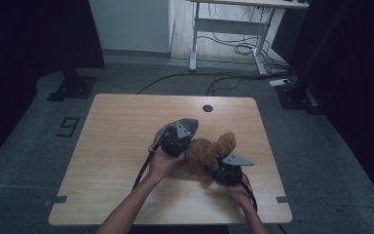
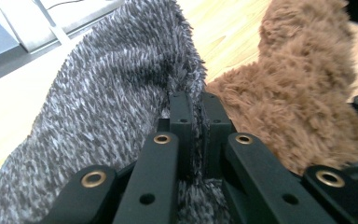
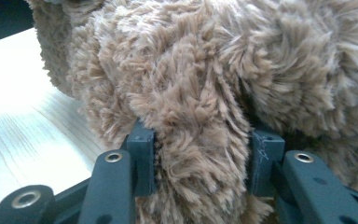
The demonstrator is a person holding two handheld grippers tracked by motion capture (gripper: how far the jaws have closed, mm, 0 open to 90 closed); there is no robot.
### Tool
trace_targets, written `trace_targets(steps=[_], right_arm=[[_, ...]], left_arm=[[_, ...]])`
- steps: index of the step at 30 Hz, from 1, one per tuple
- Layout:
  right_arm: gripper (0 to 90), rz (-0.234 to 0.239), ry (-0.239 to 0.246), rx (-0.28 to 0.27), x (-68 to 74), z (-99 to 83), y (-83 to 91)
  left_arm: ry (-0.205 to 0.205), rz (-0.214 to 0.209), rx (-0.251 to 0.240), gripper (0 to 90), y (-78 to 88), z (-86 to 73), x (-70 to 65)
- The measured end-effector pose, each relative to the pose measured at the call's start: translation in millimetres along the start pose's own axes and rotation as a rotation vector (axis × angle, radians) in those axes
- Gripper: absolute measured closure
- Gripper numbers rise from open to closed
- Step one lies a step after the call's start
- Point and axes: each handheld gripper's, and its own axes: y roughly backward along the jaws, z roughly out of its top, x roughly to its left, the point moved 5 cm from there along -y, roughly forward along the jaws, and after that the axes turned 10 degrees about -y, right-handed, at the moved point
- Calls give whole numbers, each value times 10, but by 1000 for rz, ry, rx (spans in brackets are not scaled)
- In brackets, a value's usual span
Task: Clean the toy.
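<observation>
With the right gripper (image 3: 200, 149) clamping the brown teddy bear (image 1: 209, 152) steady, the left gripper (image 2: 194, 112), fingers pinching the grey knitted hat (image 2: 107, 98), should draw it squarely over the bear.

Setting: a lab or recording room, not a home. Evidence in the high view: a bare wooden bench (image 1: 126, 146) with a cable port (image 1: 207, 108) stands alone at frame centre on grey carpet (image 1: 24, 146). Tape marks (image 1: 56, 200) lie at the bench's lower corners, and a taped digit (image 1: 68, 126) lies on the carpet at left. Black stand bases (image 1: 72, 87) sit at upper left and upper right, under dark curtains (image 1: 29, 34). A white-framed desk (image 1: 233, 24) at the top has loose cables (image 1: 233, 48) trailing beneath it
</observation>
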Motion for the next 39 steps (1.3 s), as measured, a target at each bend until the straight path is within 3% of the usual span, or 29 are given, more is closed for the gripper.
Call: trace_targets(steps=[6,12,16,20,23,25,26,30,31,32,36,39], right_arm=[[543,1,-11,-4,-16,-2,1],[542,3,-14,-7,-25,-1,1],[542,3,-16,-7,-23,0,1],[542,3,-18,-7,-23,-1,1],[542,2,-17,-6,-25,-1,2],[540,-3,-15,-5,-28,-4,0],[540,-5,-15,-6,-29,-5,-2],[540,-6,-8,-3,-22,-1,-1],[540,-7,-10,-4,-20,-1,-2],[540,-7,-9,-2,-20,-2,-1],[540,-6,-10,-1,-22,0,-1],[539,-1,-10,0,-18,2,0]], left_arm=[[45,-87,-67,853,19,128,-84],[78,-189,-117,853,-8,312,-254],[58,-216,-119,854,-69,419,-403],[46,-227,-84,854,-219,462,-526],[24,-208,-10,853,-391,379,-570],[41,-204,-18,855,-439,325,-564],[49,-202,-23,856,-431,314,-552],[11,-154,-11,857,-370,273,-500],[-13,-109,-5,857,-314,221,-446],[-18,-91,-2,857,-283,191,-409],[-10,-31,28,858,-167,40,-211],[38,-51,11,858,-79,-71,-87]])
